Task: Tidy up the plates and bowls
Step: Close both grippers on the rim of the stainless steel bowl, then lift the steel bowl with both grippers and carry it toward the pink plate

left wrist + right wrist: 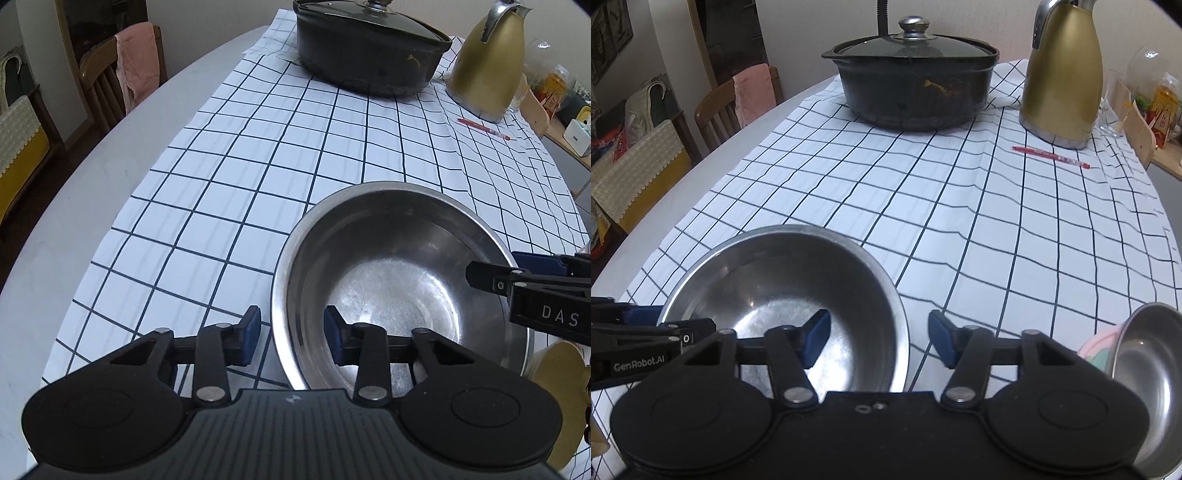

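Here the large steel bowl point(402, 288) sits upright and empty on the checked cloth point(229, 177) near the front of the table point(74, 206), with both tools closed in on its rim from opposite sides. The left hand-held gripper point(291, 332) is spread, one blue pad outside the bowl wall and the other inside, so the rim runs between them; it is not yet pinched. The right hand-held gripper point(879, 336) is spread in the same way on the opposite side, one pad over the bowl's interior and one beyond the rim. Straddling the rim from two sides looks like preparation for a steady two-handed lift, which suits a wide, slippery bowl.

Counting dishes: one large steel bowl in the middle, one smaller steel bowl point(1148, 384) tilted at the right edge of the right wrist view, leaning on something pink point(1100, 350) that I cannot identify, and one yellowish dish point(557, 398) partly in view beside the large bowl. No flat plate can be made out for certain.

Farther back stand one black lidded pot point(916, 88) and one gold jug point(1063, 74), with a single red pen point(1051, 157) lying just before the jug. Two chairs point(738, 107) stand beyond the table's left edge.
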A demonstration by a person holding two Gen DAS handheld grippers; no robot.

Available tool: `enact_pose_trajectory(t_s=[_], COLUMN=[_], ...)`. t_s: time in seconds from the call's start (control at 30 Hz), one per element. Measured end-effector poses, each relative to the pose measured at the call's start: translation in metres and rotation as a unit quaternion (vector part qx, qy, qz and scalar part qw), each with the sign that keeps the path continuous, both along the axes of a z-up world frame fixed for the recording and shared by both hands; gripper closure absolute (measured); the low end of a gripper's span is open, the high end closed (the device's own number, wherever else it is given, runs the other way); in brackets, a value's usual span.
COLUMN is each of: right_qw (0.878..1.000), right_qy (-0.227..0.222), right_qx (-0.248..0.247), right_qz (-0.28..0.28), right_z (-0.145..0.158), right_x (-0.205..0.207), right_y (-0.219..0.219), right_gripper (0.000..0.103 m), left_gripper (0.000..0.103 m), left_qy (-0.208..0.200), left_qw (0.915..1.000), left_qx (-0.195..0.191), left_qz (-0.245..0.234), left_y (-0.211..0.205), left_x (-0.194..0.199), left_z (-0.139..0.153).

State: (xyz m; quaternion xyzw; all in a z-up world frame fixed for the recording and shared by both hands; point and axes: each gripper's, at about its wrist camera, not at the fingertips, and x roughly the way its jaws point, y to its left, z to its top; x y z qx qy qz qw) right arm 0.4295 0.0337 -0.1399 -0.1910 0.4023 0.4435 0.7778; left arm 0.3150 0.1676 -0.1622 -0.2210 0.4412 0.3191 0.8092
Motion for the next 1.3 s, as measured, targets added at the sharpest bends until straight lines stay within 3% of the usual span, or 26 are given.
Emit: enact_pose_trajectory(t_s=[0.3,0.33,0.43,0.7,1.3], right_qw=[1.0,1.0,1.0,1.0,0.997], right_qy=[0.022,0.025,0.024,0.008,-0.013], right_qx=[-0.006,-0.004,-0.005,0.009,0.055], right_qz=[0.003,0.001,-0.012,-0.012,-0.047], right_z=[-0.004,-0.005,-0.005,0.011,0.097], right_x=[0.003,0.004,0.004,-0.002,-0.045], right_y=[-0.012,-0.012,-0.014,-0.018,-0.072], right_gripper=[0.072,0.079,0.087,0.088,0.089], left_gripper=[0.083,0.085,0.087,0.087,0.087], left_qy=[-0.005,-0.004,-0.007,-0.027,-0.07], left_qw=[0.9999,0.9999,0.9997,0.9993,0.9971], left_qx=[-0.006,-0.006,-0.015,-0.008,0.015], left_qz=[0.01,0.014,0.02,0.023,-0.027], left_y=[-0.002,-0.001,0.002,-0.003,-0.048], left_x=[-0.002,-0.003,-0.004,-0.012,-0.05], left_z=[0.004,0.004,0.004,0.022,0.113])
